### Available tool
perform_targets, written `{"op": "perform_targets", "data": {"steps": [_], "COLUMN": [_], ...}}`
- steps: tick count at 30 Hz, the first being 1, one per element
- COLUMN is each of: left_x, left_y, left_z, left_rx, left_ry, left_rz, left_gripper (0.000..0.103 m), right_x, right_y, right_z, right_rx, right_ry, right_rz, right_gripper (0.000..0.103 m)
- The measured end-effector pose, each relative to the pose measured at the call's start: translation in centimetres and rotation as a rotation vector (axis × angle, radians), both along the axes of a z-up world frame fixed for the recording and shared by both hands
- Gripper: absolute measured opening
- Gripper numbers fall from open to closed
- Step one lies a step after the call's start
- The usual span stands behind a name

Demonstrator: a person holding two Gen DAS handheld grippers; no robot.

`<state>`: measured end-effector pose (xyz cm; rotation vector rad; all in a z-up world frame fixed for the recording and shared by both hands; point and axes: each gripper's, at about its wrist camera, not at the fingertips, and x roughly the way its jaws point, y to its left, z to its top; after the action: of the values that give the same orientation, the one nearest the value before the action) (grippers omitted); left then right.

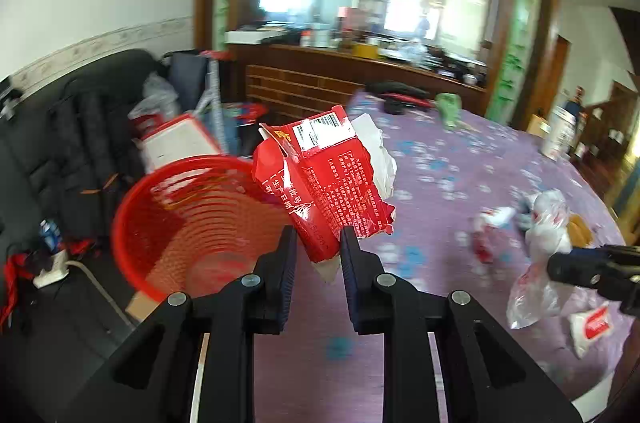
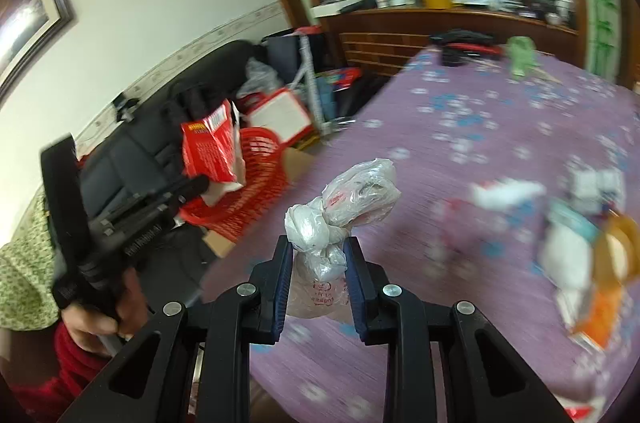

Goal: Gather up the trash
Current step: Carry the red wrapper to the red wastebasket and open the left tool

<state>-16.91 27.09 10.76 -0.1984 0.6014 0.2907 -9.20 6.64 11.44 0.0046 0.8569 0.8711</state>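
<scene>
My left gripper (image 1: pixel 318 237) is shut on a torn red carton (image 1: pixel 324 179) with a barcode label, held up beside the rim of a red plastic basket (image 1: pixel 192 223) at the table's left edge. The right wrist view shows that same carton (image 2: pixel 210 153) over the basket (image 2: pixel 252 183), in the left gripper (image 2: pixel 192 189) held by a hand (image 2: pixel 100 319). My right gripper (image 2: pixel 316 251) is shut on a knotted clear plastic bag (image 2: pixel 340 215) lifted over the purple tablecloth (image 2: pixel 460 151). From the left wrist view that bag (image 1: pixel 540 247) hangs from the right gripper (image 1: pixel 560 267).
More litter lies on the table: white and red wrappers (image 1: pixel 592 327), an orange packet (image 2: pixel 600 311) and bags at the right. A green item (image 1: pixel 450 107) and dark clothes (image 1: pixel 400 95) sit at the far end. A black sofa (image 1: pixel 80 143) and boxes stand behind the basket.
</scene>
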Motion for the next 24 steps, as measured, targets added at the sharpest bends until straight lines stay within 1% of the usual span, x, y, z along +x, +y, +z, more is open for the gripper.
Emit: {"op": "perform_targets", "data": {"steps": [3,8,9,12,16,17,19,20,21,22,23,24], "left_x": [-0.6,-1.5,-1.7,-1.6,-1.0,-0.9,-0.9,-1.0,-1.2,-1.4,-1.9,-2.1], "left_y": [3.4,6.9,7.6,9.2,10.3,10.6,10.9,11.1,11.1,11.1,10.8,10.7], "left_z": [-0.6,-1.8,-2.1,-3.0,-3.6,-3.6,-3.7,-3.7,-3.6,-3.5,-3.2,-3.1], "left_rx": [0.003,0.013,0.014,0.022,0.032,0.029,0.014,0.003,-0.005,-0.009,0.000,0.008], "left_ry": [0.012,0.041,0.046,0.070,0.080,0.078,0.075,0.068,0.062,0.050,0.024,0.015], "left_rz": [0.059,0.129,0.140,0.168,0.189,0.197,0.205,0.206,0.208,0.210,0.208,0.207], "left_gripper": [0.021,0.021,0.021,0.021,0.021,0.021,0.022,0.028,0.042,0.048,0.054,0.055], "right_x": [0.5,1.4,1.7,2.3,3.4,3.6,4.3,4.5,4.6,4.8,4.7,4.8], "right_y": [4.7,11.3,12.9,15.9,20.2,21.0,22.7,22.8,22.6,22.1,21.7,20.7], "right_z": [0.5,0.6,0.4,-0.2,-1.0,-1.0,-1.6,-1.7,-1.7,-1.5,-1.4,-1.1], "right_rx": [-0.013,-0.032,-0.039,-0.067,-0.101,-0.109,-0.132,-0.138,-0.136,-0.117,-0.104,-0.092], "right_ry": [-0.004,0.004,0.005,-0.002,-0.012,-0.018,-0.021,-0.023,-0.021,-0.009,-0.001,0.004], "right_rz": [0.047,0.122,0.141,0.160,0.180,0.184,0.201,0.191,0.184,0.182,0.183,0.172], "right_gripper": [0.028,0.028,0.028,0.028,0.029,0.030,0.045,0.046,0.046,0.047,0.048,0.050]}}
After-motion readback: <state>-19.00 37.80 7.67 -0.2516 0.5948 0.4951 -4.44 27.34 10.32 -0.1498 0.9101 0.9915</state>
